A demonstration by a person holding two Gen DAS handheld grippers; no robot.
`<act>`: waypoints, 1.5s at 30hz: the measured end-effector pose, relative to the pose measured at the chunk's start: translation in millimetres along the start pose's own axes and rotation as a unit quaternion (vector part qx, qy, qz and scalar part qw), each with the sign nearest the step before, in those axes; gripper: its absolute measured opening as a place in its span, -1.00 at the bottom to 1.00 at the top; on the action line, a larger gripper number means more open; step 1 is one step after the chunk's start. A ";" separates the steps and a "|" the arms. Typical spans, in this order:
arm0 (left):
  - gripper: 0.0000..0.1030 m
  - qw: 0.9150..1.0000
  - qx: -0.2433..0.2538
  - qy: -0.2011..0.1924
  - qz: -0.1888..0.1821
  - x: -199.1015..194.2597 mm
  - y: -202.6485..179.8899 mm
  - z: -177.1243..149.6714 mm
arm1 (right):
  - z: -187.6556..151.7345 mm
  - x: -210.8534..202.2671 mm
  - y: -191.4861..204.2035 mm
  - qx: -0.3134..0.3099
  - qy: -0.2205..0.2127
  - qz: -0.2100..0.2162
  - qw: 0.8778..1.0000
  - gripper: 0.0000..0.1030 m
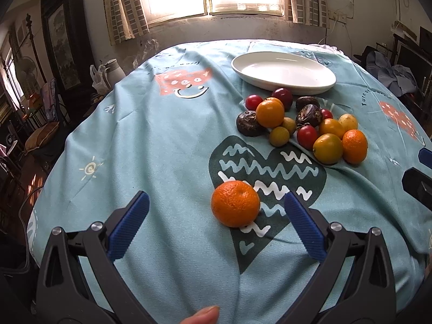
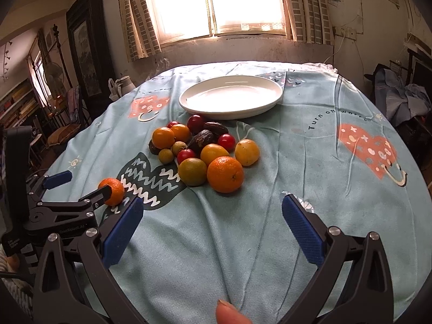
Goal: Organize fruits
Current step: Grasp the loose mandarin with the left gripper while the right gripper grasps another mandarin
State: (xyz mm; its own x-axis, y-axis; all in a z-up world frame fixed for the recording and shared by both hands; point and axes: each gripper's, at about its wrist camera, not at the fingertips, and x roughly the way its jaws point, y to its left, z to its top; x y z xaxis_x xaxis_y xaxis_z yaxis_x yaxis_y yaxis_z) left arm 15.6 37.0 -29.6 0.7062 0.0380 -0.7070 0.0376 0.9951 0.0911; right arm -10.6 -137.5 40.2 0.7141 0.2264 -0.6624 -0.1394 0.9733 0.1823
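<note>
1. The left hand-held gripper [image 1: 216, 202] is spread wide, its blue ribbed pads apart, and grips nothing. A lone tangerine [image 1: 235, 203] sits on the cloth between the fingers, closer to the right-side pad, with a gap showing between them in the left wrist view.
2. That tangerine is round, bright orange, with a dimpled skin and a small stem scar on top. It rests on the dark heart print [image 1: 267, 186] of the light blue tablecloth [image 1: 162, 140] that covers the desk.
3. The right hand-held gripper [image 2: 212, 208] is likewise open and empty, hovering over bare cloth just short of the fruit pile.
4. The pile [image 2: 205, 151] lies near the middle of the desk, between the grippers and a white plate [image 2: 230, 97]. The plate holds no fruit.
5. In the pile, fruits touch one another: a large tangerine [image 2: 225, 174] at the near edge, a greenish-yellow fruit [image 2: 192, 171] beside it, a yellow one [image 2: 246, 152] to its right, several orange-yellow round ones, small red fruits [image 2: 226, 142], and dark wrinkled brown ones [image 2: 203, 138].
6. In the right wrist view, the left hand-held gripper shows at the left edge, one finger crossing in front of the lone tangerine.
7. A bright window [image 2: 218, 2] with patterned curtains stands beyond the desk.
</note>
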 end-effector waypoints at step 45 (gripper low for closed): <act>0.91 0.984 0.056 0.097 -0.138 59.2 11.1 4.2 | -14.2 -4.2 -41.6 0.037 -0.003 0.079 0.996 0.97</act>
State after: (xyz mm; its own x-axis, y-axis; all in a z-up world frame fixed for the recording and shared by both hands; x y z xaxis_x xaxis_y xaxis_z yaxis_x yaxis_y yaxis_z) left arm 60.8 49.9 -67.5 0.5097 -0.2051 -0.8356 0.2946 0.9541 -0.0544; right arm -17.6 -178.4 25.1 0.6918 0.3756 -0.6167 -0.1987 0.9201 0.3375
